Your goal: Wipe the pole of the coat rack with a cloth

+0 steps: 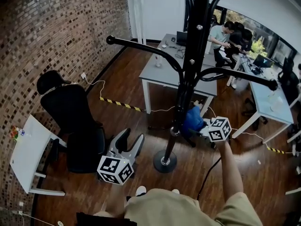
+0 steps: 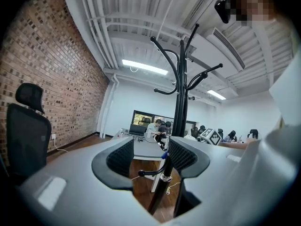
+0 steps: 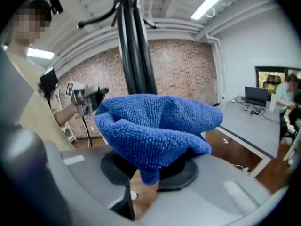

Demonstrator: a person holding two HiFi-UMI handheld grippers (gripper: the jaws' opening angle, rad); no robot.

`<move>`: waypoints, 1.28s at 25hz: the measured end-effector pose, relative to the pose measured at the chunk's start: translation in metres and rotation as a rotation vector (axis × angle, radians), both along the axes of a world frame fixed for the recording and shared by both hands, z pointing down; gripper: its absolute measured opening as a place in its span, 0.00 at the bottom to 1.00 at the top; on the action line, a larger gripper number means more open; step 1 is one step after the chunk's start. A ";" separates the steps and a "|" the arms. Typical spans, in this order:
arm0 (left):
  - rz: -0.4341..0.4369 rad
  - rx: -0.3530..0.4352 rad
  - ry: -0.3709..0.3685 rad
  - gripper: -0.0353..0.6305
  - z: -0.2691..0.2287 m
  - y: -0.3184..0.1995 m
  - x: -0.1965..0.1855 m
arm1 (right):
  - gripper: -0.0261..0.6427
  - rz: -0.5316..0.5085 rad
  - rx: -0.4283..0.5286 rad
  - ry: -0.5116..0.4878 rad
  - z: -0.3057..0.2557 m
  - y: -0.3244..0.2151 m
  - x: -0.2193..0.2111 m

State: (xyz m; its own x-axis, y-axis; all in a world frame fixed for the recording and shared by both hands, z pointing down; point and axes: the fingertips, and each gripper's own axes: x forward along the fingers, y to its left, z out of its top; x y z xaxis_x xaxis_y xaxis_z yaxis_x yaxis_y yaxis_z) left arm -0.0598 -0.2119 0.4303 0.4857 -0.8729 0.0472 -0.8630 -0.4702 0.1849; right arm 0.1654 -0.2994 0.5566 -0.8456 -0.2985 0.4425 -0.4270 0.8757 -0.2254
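Observation:
The black coat rack pole [image 1: 190, 65] rises from a round base [image 1: 164, 161] on the wood floor. My right gripper [image 1: 201, 124] is shut on a blue cloth [image 1: 193, 118], which is bunched against the lower pole just above its metal collar. In the right gripper view the cloth [image 3: 157, 126] covers the jaws, with the pole [image 3: 136, 60] right behind it. My left gripper [image 1: 132, 136] hangs open to the left of the base, holding nothing. In the left gripper view the pole [image 2: 180, 93] stands beyond its open jaws.
A black office chair [image 1: 70, 121] and a white side table [image 1: 28, 154] stand at the left by the brick wall. Behind the rack are a grey desk [image 1: 174, 69], yellow-black floor tape [image 1: 120, 103] and people seated at desks [image 1: 225, 36]. The rack's curved hooks [image 1: 141, 46] reach out sideways.

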 end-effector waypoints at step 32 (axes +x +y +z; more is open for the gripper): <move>-0.139 -0.022 0.006 0.37 0.009 0.026 -0.053 | 0.16 -0.350 0.180 -0.421 -0.108 -0.041 -0.018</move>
State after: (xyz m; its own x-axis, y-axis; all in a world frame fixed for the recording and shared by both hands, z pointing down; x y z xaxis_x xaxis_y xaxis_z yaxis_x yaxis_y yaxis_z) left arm -0.1126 -0.1863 0.4398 0.3601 -0.9306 0.0648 -0.9185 -0.3416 0.1992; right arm 0.1473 -0.3403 0.4483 -0.9998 -0.0089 0.0149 -0.0110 0.9890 -0.1478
